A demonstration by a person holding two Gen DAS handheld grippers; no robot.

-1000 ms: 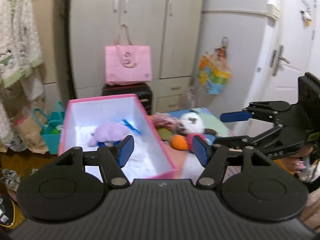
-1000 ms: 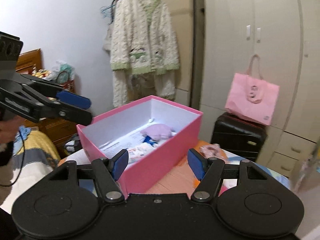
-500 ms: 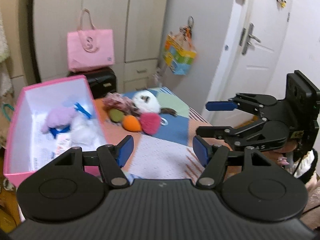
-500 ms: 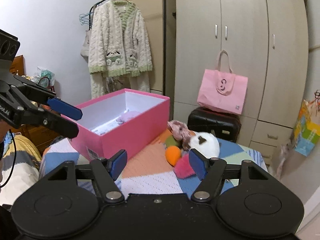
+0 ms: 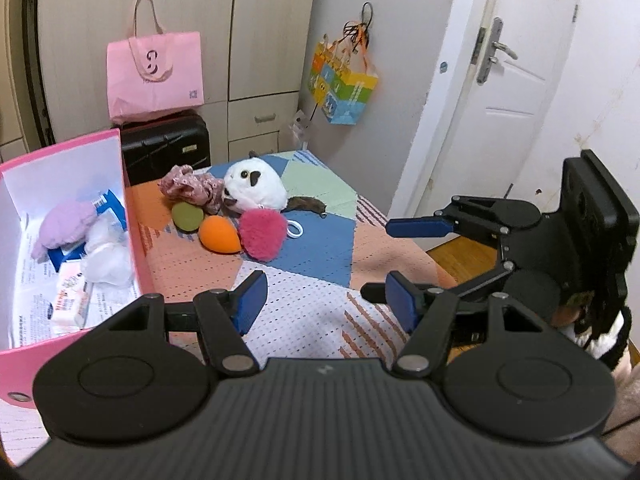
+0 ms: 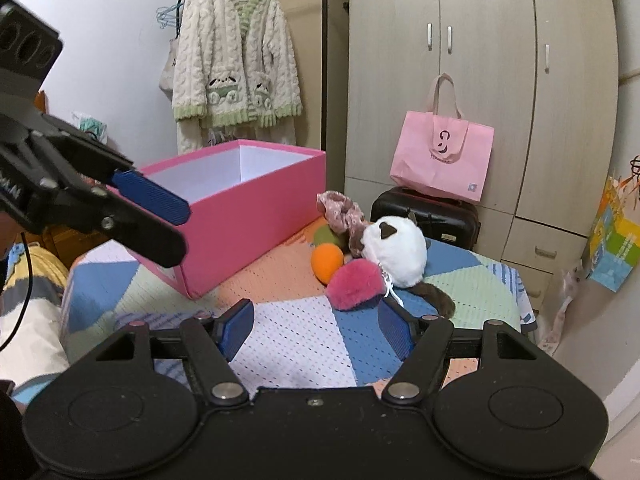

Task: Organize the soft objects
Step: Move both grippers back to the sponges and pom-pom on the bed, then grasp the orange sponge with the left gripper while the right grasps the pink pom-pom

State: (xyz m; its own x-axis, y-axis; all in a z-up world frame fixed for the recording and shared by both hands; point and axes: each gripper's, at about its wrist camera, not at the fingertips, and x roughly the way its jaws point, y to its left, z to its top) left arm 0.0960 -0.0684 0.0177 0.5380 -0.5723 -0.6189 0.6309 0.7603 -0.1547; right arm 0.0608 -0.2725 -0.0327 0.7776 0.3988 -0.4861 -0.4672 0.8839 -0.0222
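A pile of soft things lies on the patchwork table: a white plush [image 5: 256, 190] [image 6: 396, 252], a magenta pom-pom [image 5: 264, 234] [image 6: 354, 284], an orange sponge [image 5: 218, 234] [image 6: 327, 262], a green sponge [image 5: 186, 216] and a floral scrunchie [image 5: 192, 188]. Left of the pile stands the pink box [image 5: 136, 236] [image 6: 248, 216], holding a lilac plush [image 5: 66, 226] and a white fluffy item [image 5: 106, 256]. My left gripper [image 5: 326, 300] [image 6: 182, 230] hangs open and empty over the table, short of the pile. My right gripper [image 6: 316, 326] [image 5: 400, 258] is open too, just short of the pom-pom.
Behind the table a pink tote bag [image 5: 154, 72] sits on a black suitcase [image 5: 166, 150] against the wardrobe. A colourful bag [image 5: 344, 88] hangs by the white door [image 5: 500, 92]. A knitted cardigan [image 6: 236, 64] hangs behind the box. The table's right edge [image 5: 404, 236] drops to wooden floor.
Both grippers have come down and swung from the pink box toward the pile of soft things, which now sits ahead of them. Both stay open and empty.
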